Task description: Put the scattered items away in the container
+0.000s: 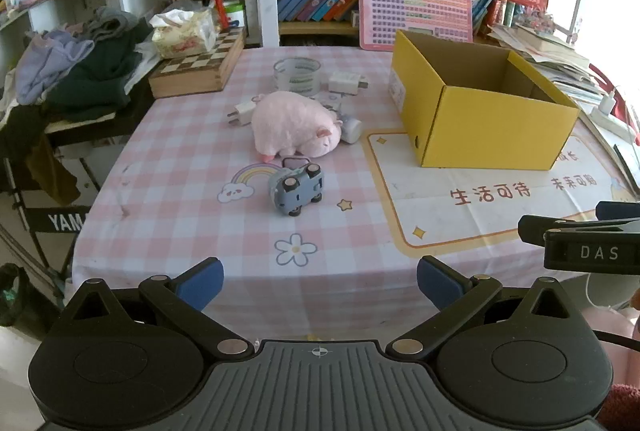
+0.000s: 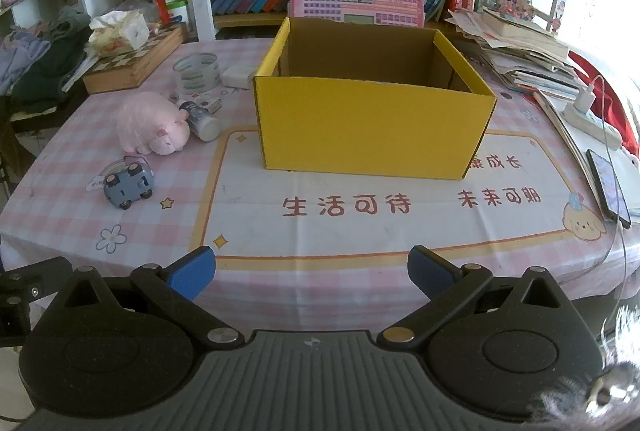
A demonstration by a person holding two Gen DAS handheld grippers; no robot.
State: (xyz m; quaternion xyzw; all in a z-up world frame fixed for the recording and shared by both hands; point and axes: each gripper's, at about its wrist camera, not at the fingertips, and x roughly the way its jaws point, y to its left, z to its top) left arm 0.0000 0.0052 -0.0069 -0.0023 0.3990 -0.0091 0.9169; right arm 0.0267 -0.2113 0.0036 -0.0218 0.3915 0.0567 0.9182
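Both the left gripper and right gripper are held wide apart, empty. The open yellow cardboard box is seen at twelve o'clock, the pink plush pig, grey toy car and clear tape roll at ten.

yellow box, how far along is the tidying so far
Nothing looks done: the yellow box shows only bare cardboard inside. Nothing is in hand; the left claw and right claw are both open and empty at the table's near edge. Left to move: pink plush pig, toy car, small bottle, tape roll and two white plugs.
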